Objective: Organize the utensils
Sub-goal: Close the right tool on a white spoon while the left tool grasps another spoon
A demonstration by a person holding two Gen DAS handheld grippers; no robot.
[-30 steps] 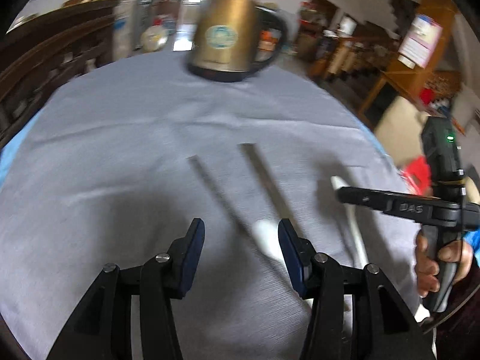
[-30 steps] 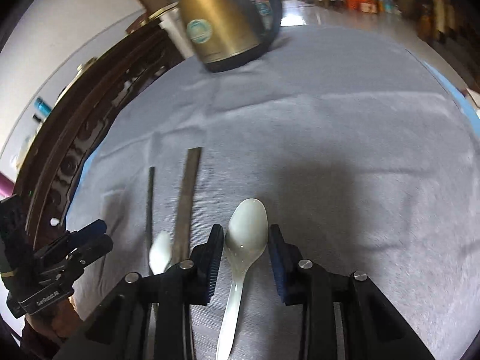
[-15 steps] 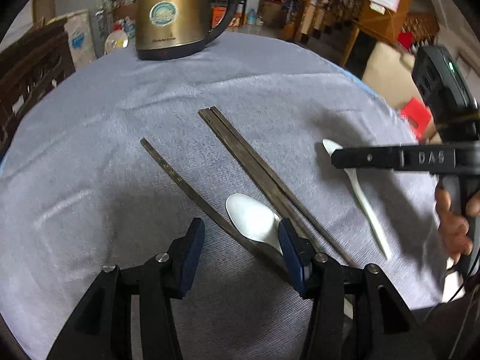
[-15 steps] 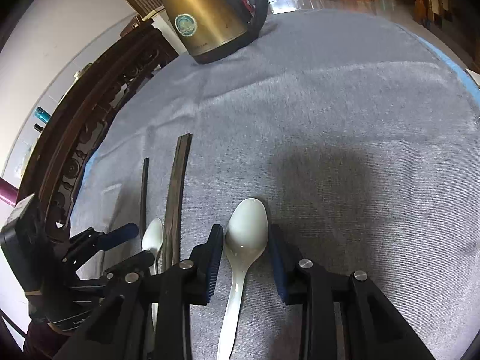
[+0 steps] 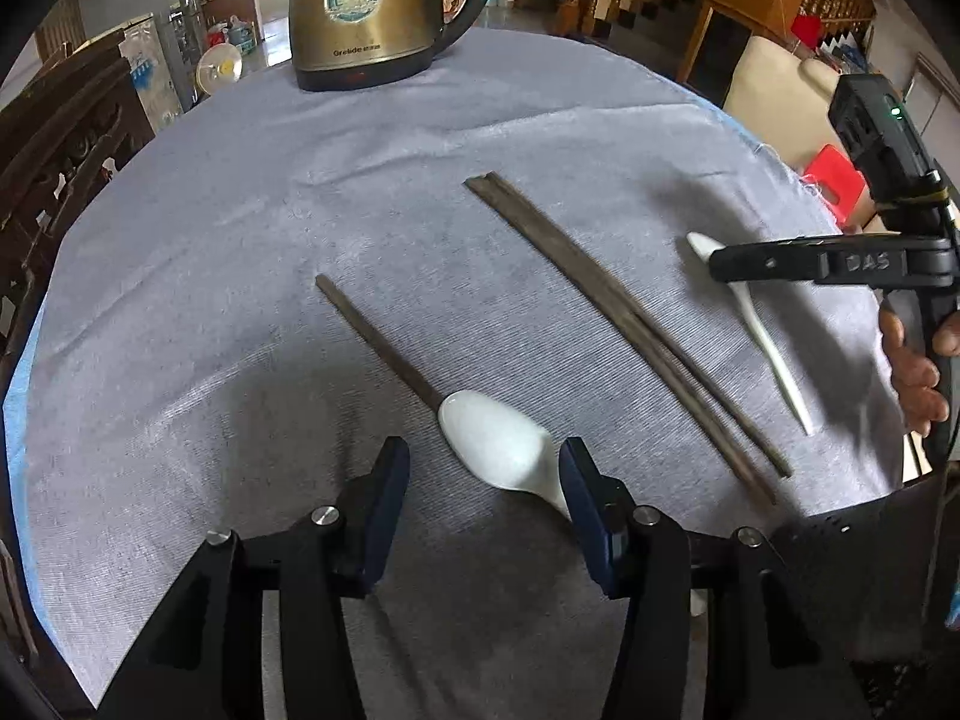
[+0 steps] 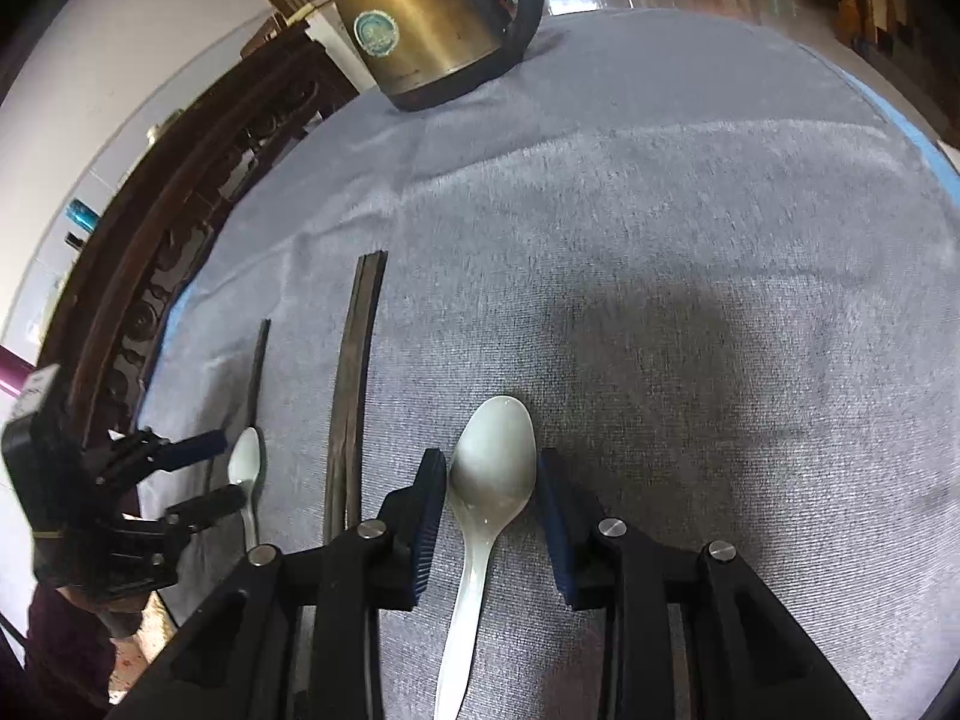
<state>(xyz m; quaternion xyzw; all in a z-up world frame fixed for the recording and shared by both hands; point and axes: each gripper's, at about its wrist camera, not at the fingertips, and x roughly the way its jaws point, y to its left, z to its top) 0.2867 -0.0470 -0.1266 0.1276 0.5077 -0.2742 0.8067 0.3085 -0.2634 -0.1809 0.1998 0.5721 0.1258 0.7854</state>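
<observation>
Two white spoons and dark chopsticks lie on a grey cloth point(image 5: 240, 210). In the left wrist view my left gripper point(image 5: 483, 480) is open. One spoon's bowl point(image 5: 492, 444) lies between its fingers, close to the right finger, resting over a single chopstick point(image 5: 372, 342). A pair of chopsticks point(image 5: 612, 312) lies to the right of it. In the right wrist view my right gripper point(image 6: 492, 480) has its pads against the sides of the other spoon's bowl point(image 6: 492, 462), which rests on the cloth with its handle running back under the gripper. That spoon point(image 5: 762, 336) and gripper point(image 5: 774, 261) also show at the right of the left view.
A brass-coloured kettle point(image 5: 372, 12) stands at the far edge of the round table. Dark carved wooden furniture point(image 6: 150, 252) runs along the table's left side. A person's hand point(image 5: 912, 372) holds the right gripper's grip. Bare cloth stretches to the right in the right wrist view.
The left gripper has rolled and tipped down, so its view went from blurred to sharp, with the spoon bowl now larger between its fingers. The right gripper stayed around its spoon.
</observation>
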